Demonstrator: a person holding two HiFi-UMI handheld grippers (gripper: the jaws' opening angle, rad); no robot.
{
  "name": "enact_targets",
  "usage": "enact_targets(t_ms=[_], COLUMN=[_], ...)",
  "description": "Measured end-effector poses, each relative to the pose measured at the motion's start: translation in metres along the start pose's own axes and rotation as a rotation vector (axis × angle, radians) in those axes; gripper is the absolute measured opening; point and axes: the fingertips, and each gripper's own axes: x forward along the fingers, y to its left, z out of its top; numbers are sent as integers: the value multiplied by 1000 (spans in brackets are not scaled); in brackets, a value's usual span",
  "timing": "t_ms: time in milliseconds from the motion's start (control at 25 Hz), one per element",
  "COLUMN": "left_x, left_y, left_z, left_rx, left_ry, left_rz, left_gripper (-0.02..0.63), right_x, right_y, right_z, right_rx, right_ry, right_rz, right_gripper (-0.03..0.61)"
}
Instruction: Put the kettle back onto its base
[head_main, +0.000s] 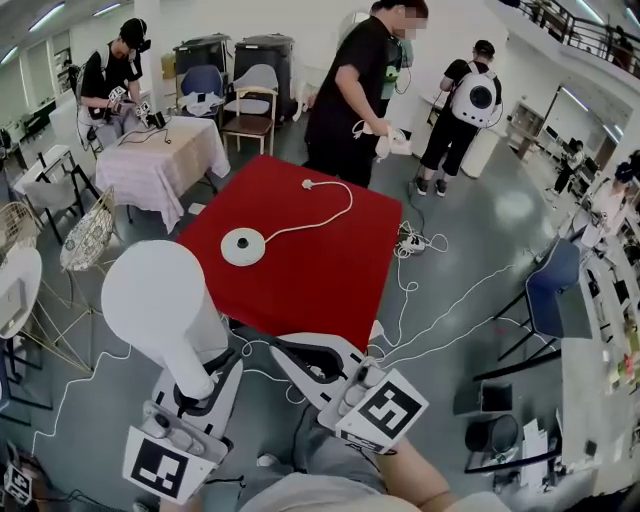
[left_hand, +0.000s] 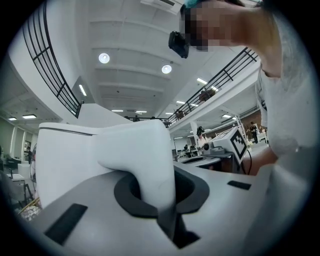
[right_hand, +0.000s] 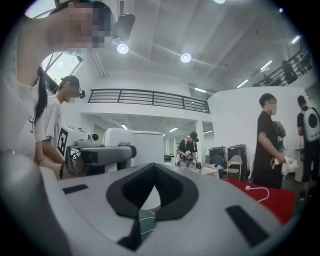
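Note:
A white kettle hangs in the air off the near left corner of the red table. My left gripper is shut on its handle, which fills the dark pads in the left gripper view. The round white base lies on the table's left part, with its cord running to a plug. My right gripper is beside the kettle, over the table's near edge. It is shut with nothing between its pads. The kettle shows to its left.
A person in black stands at the table's far side. White cables and a power strip lie on the floor to the right. A cloth-covered table, wire chairs and more people are further off.

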Motion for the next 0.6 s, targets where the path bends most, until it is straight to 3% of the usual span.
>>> enact_targets(t_ms=[600], left_x=[127], left_y=[12], left_z=[-5], left_rx=[18], left_ry=[-3], left_rz=[192], left_gripper=[34], right_x=[-5], right_y=[-131], right_z=[-3], right_rx=[-11], right_ry=[-16], right_rz=[205], right_gripper=[6])
